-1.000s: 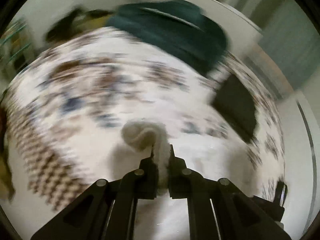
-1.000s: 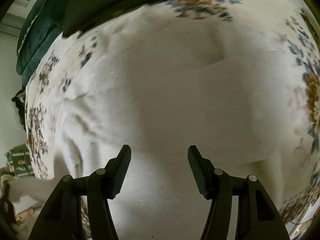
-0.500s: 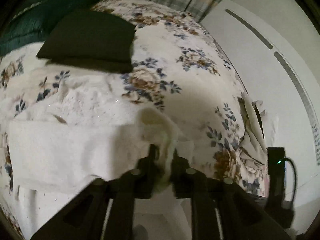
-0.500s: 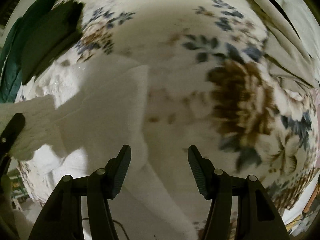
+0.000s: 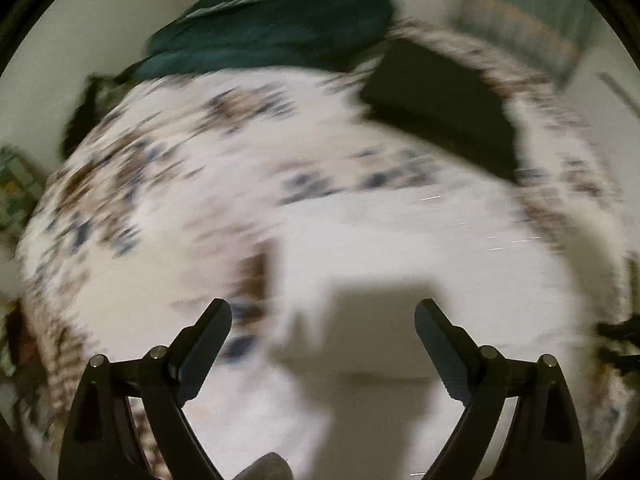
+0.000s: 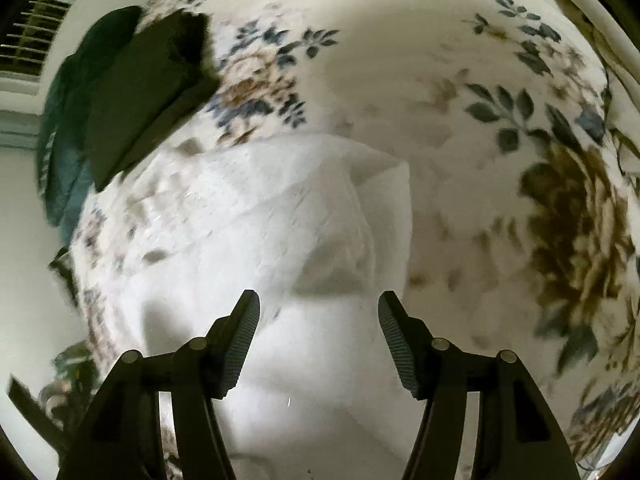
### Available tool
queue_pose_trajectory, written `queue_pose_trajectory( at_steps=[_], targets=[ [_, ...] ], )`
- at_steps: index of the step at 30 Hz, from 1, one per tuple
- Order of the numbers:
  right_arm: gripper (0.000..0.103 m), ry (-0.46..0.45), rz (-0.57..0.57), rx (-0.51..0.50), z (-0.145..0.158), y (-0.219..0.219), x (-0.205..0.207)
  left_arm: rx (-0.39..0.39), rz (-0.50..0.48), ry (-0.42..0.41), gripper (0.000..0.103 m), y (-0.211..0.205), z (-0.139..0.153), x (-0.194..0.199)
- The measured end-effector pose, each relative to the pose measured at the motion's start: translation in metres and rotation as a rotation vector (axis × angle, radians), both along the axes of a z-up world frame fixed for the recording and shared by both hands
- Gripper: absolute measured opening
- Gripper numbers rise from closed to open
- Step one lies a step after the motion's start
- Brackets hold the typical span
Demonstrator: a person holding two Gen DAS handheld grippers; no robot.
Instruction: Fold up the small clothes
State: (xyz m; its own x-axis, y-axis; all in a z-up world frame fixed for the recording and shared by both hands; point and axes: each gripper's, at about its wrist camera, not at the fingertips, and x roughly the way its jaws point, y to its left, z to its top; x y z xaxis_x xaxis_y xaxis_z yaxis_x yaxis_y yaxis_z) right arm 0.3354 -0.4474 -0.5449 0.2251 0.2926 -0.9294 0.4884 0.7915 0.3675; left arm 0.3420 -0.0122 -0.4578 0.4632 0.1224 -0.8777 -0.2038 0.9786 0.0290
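Left tool (image 5: 323, 312) has let go of the white garment (image 6: 280, 216) it was clamped on half a second ago; its jaws now stand wide apart with nothing between them. Right tool (image 6: 319, 308) is apart too, hovering over the garment. The garment lies part-folded on the floral bedspread (image 6: 460, 80), near the bed's near edge, one flap turned over on top. Left view is heavily motion-blurred; it alone shows the whole dark green bundle (image 5: 276, 28) at the far edge of the bed. Right view is sharper and alone shows the fold lines. Both show the folded black cloth (image 6: 136, 92) just beside the green bundle. No readable writing or labels anywhere.
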Motion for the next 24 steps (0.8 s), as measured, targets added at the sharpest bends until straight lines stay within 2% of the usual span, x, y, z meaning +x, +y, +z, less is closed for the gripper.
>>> queue_pose_trajectory(
  at_steps=[3,4,5,6,10,13,16,19,20,21,22,23,24],
  targets=[
    [0.062,0.047,-0.067,0.01,-0.02,-0.003,0.014,-0.002,0.079,0.046,0.093,0.035,-0.021,-0.001],
    [0.053,0.058,-0.075,0.024,-0.024,-0.002,0.017,-0.01,0.091,0.051,0.093,0.041,-0.025,0.0],
    [0.018,0.055,-0.08,0.031,-0.026,0.0,0.019,-0.028,0.101,0.056,0.093,0.044,-0.034,0.006],
    [0.007,0.059,-0.08,0.004,-0.024,0.003,0.02,-0.033,0.105,0.059,0.093,0.044,-0.039,0.011],
    [0.007,0.003,-0.089,-0.081,0.013,0.009,0.002,-0.07,0.09,0.066,0.093,0.044,-0.052,0.039],
    [0.007,-0.002,-0.107,-0.129,0.035,0.01,-0.013,-0.09,0.032,0.076,0.094,0.038,-0.062,0.064],
    [0.007,0.048,-0.135,-0.15,0.031,0.006,-0.023,-0.061,-0.046,0.091,0.094,0.03,-0.073,0.088],
    [0.007,0.137,-0.118,-0.166,0.003,0.003,-0.023,-0.039,-0.093,0.123,0.093,0.028,-0.087,0.104],
    [0.011,0.166,-0.1,-0.155,-0.006,0.003,-0.022,-0.035,-0.101,0.134,0.093,0.029,-0.09,0.107],
    [0.02,0.187,-0.079,-0.147,-0.014,0.004,-0.022,-0.045,-0.112,0.136,0.093,0.031,-0.09,0.107],
    [0.024,0.203,-0.063,-0.145,-0.015,0.005,-0.022,-0.047,-0.117,0.13,0.093,0.032,-0.087,0.106],
    [0.037,0.197,-0.058,-0.146,-0.011,0.006,-0.024,-0.046,-0.122,0.118,0.093,0.032,-0.082,0.104],
    [0.044,0.181,-0.053,-0.147,-0.004,0.006,-0.026,-0.055,-0.133,0.098,0.093,0.032,-0.073,0.097]
  ],
)
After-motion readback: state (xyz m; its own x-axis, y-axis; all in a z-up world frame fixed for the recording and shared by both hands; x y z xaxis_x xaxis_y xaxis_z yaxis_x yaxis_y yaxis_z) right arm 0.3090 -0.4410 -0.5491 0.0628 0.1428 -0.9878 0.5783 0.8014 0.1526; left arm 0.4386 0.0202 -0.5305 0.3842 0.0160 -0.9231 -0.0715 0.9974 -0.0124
